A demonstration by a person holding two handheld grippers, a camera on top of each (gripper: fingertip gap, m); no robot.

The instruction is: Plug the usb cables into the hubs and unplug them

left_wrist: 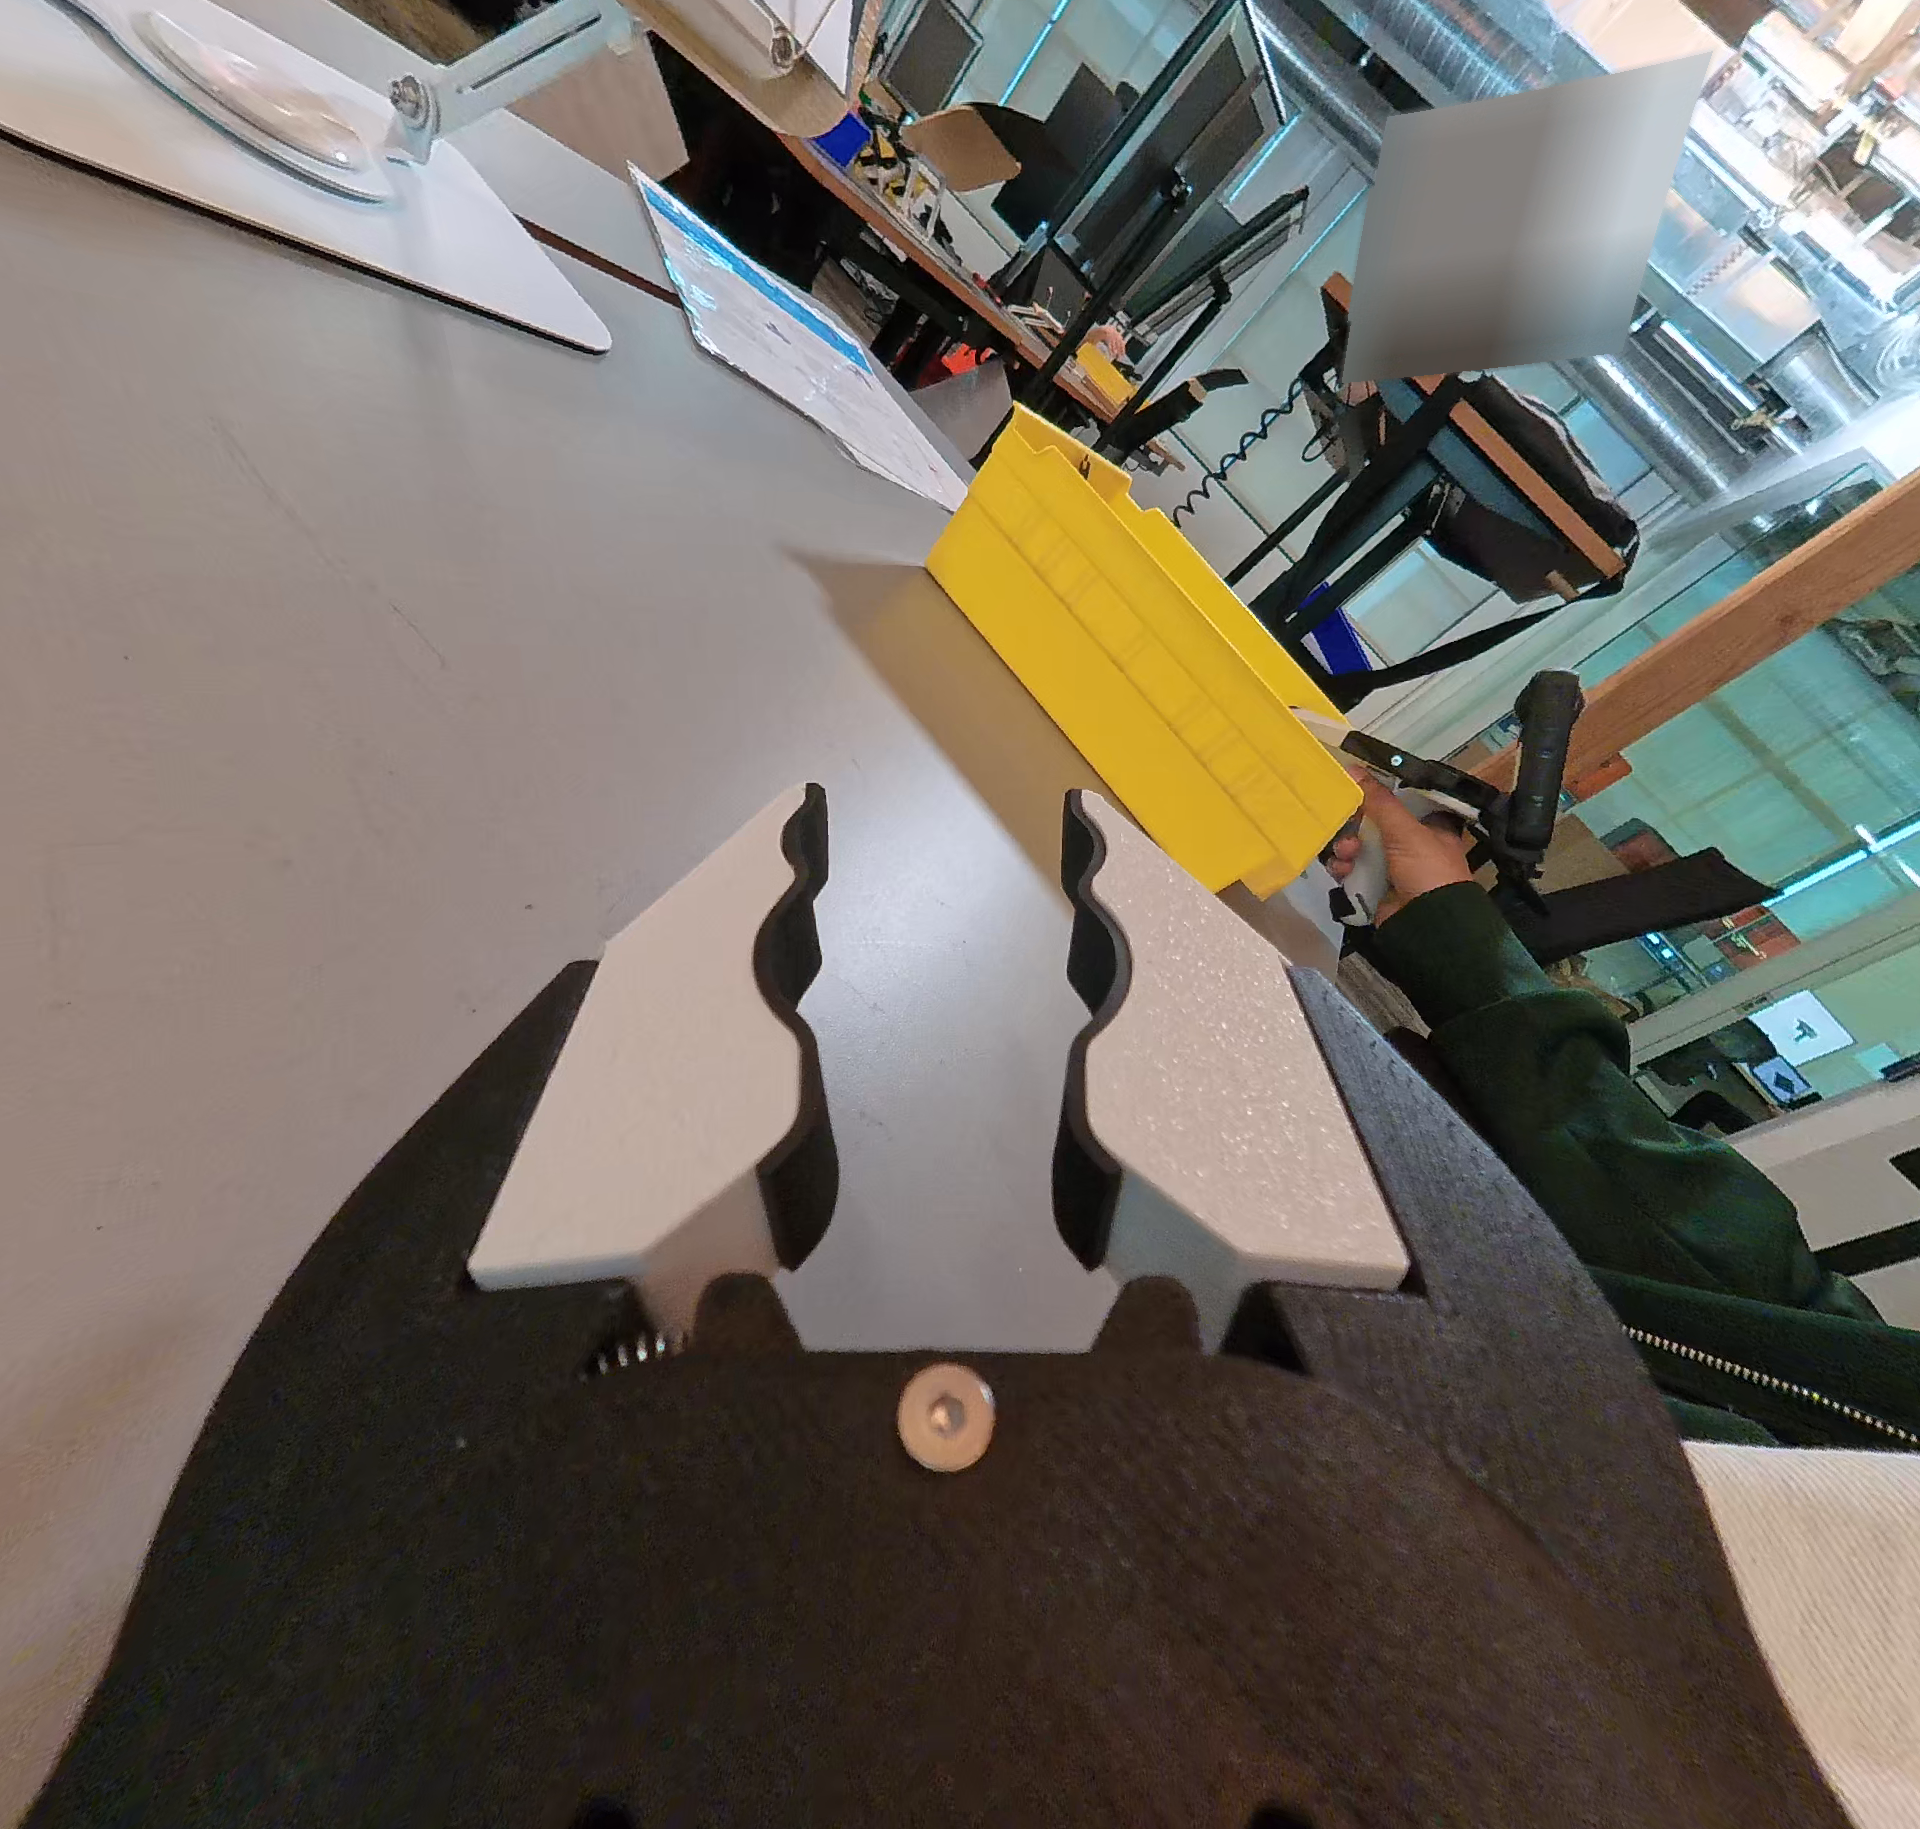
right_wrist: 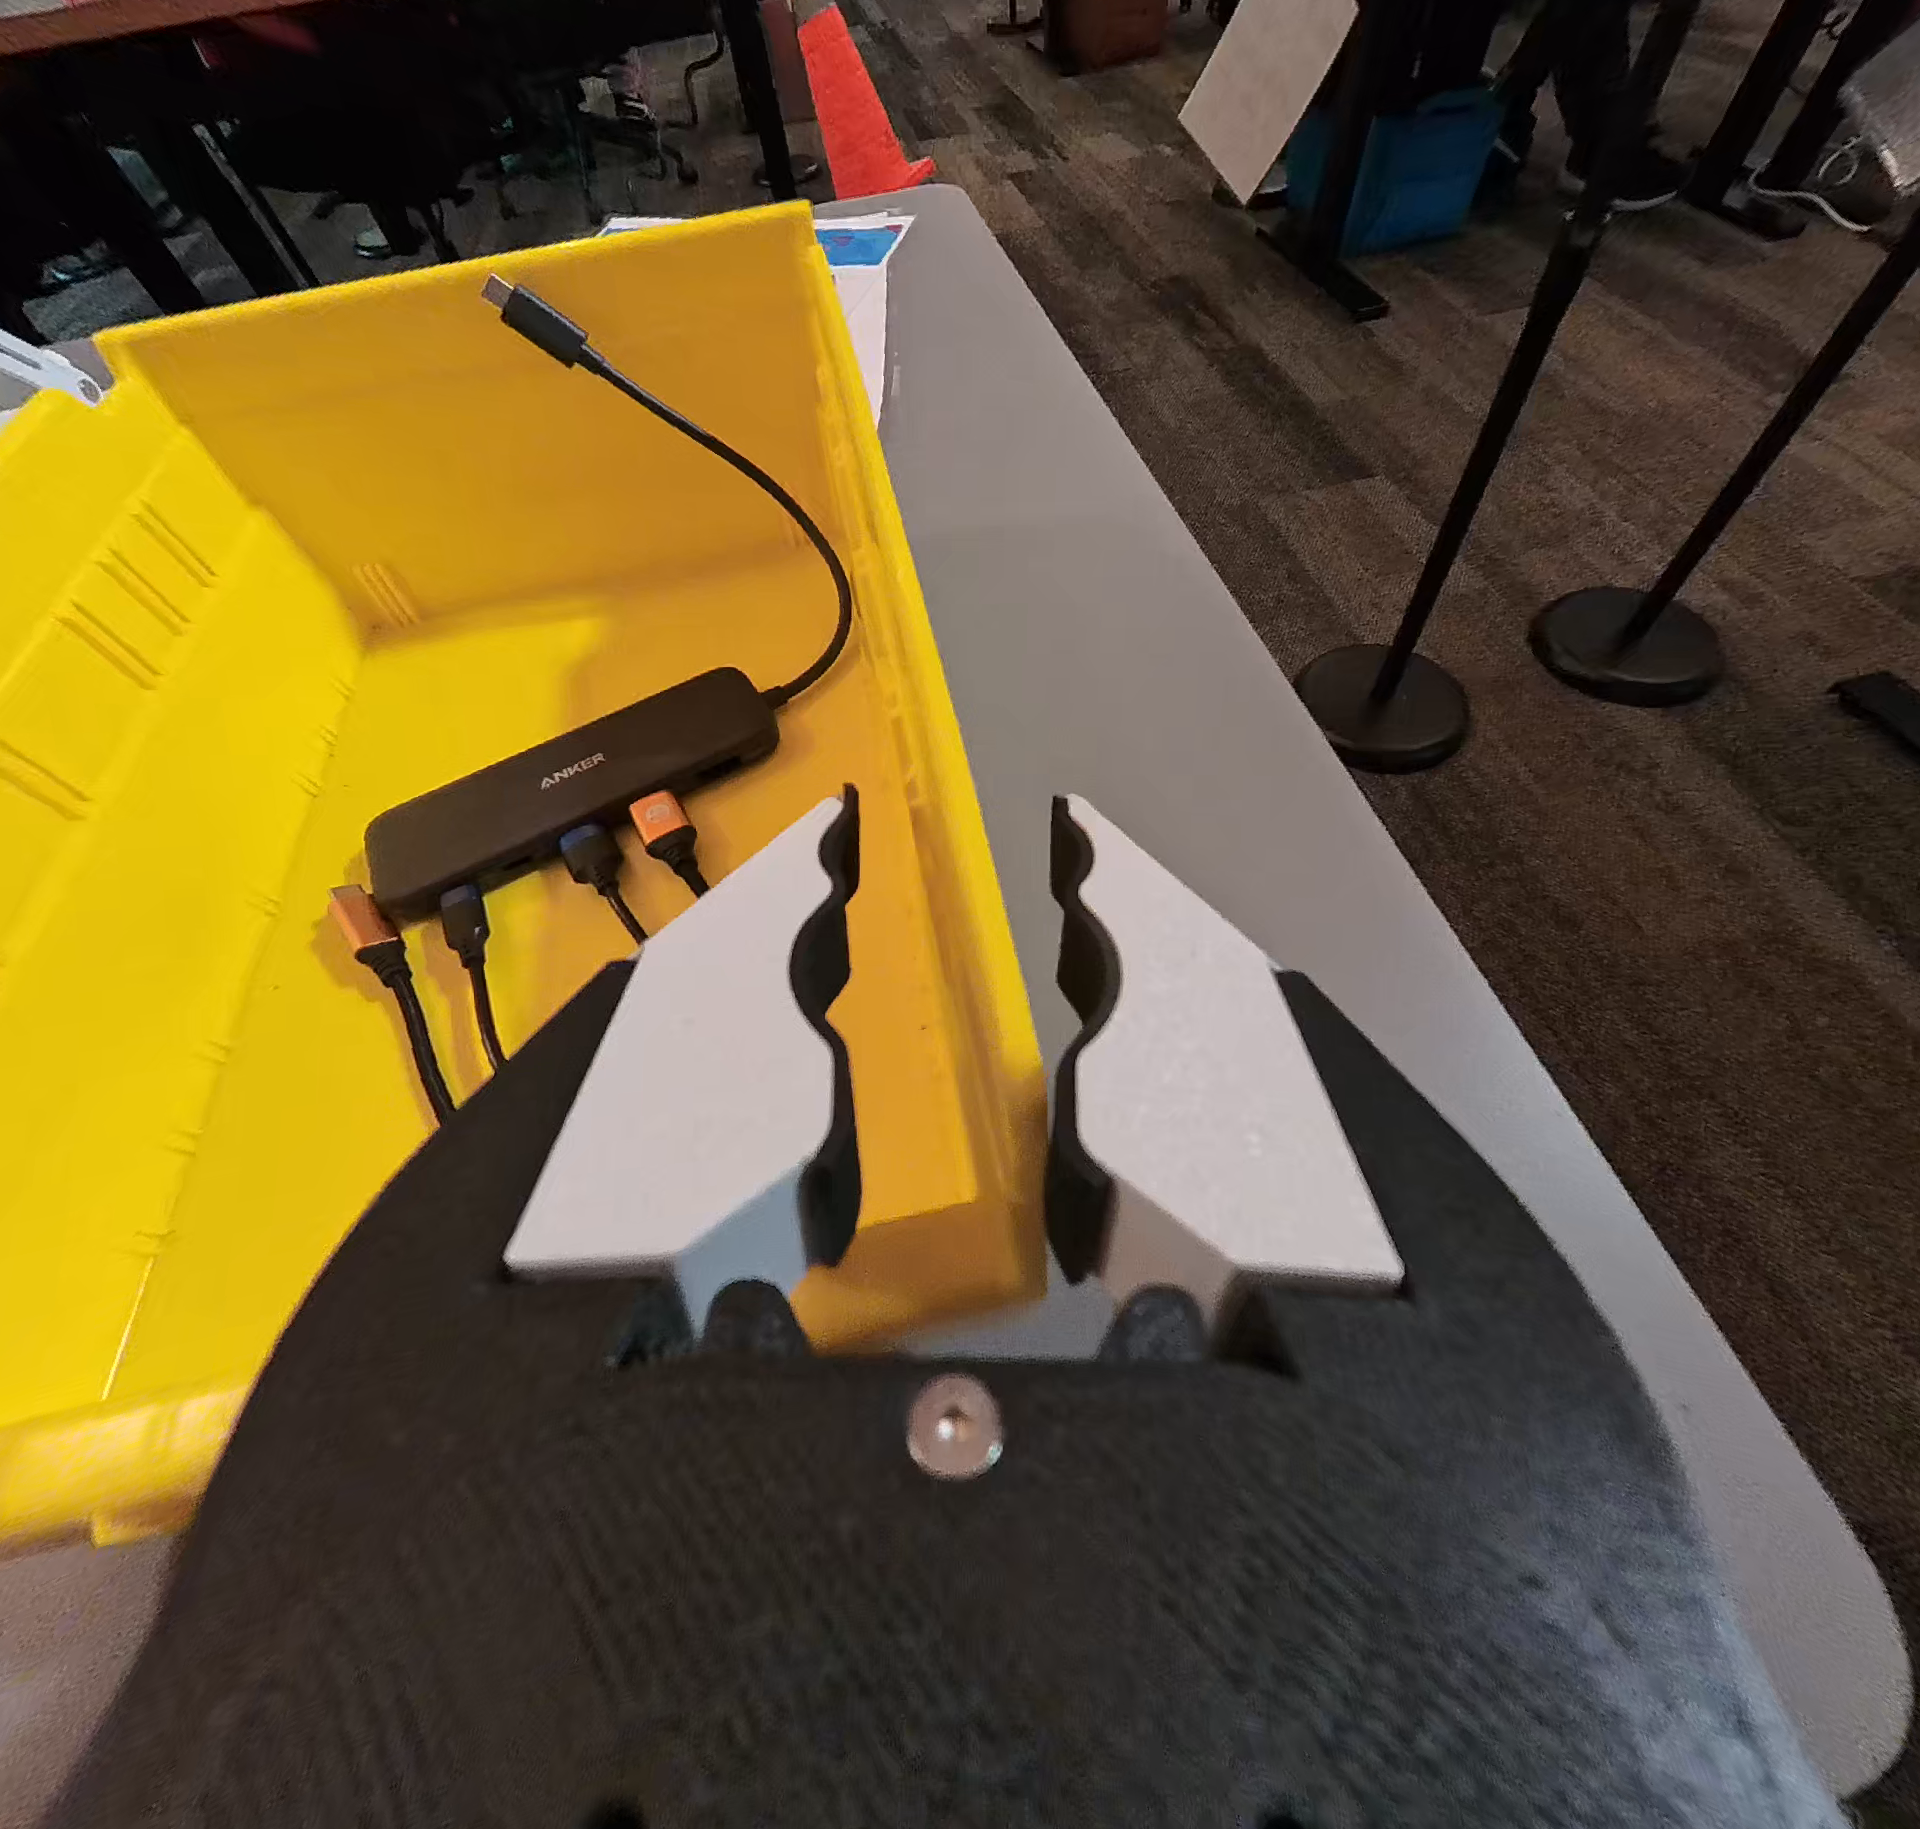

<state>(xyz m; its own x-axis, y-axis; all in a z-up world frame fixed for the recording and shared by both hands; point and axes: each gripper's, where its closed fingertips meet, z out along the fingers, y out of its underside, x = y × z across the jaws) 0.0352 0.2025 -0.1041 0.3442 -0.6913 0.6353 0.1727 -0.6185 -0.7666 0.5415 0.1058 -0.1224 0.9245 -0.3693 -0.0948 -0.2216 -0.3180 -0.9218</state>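
Note:
A black USB hub [right_wrist: 582, 792] lies inside a yellow bin [right_wrist: 260, 553]. Several cables sit at its near side: two with orange plugs [right_wrist: 657, 815] [right_wrist: 362, 922] and two with dark plugs [right_wrist: 590, 849] [right_wrist: 463, 915]. The hub's own black lead [right_wrist: 769, 501] curls up the bin's right wall. My right gripper [right_wrist: 954, 805] is open and empty, held above the bin's right wall, right of the hub. My left gripper [left_wrist: 945, 803] is open and empty over the grey table [left_wrist: 364, 636], short of the bin [left_wrist: 1132, 647]. The right gripper also shows beyond the bin in the left wrist view [left_wrist: 1423, 777].
A white board with a glass lens on an arm [left_wrist: 260, 106] and a printed sheet [left_wrist: 790, 345] lie at the table's far side. Black stanchion bases [right_wrist: 1382, 704] and an orange cone [right_wrist: 842, 86] stand on the carpet right of the table edge. A person's green sleeve [left_wrist: 1600, 1135] shows at right.

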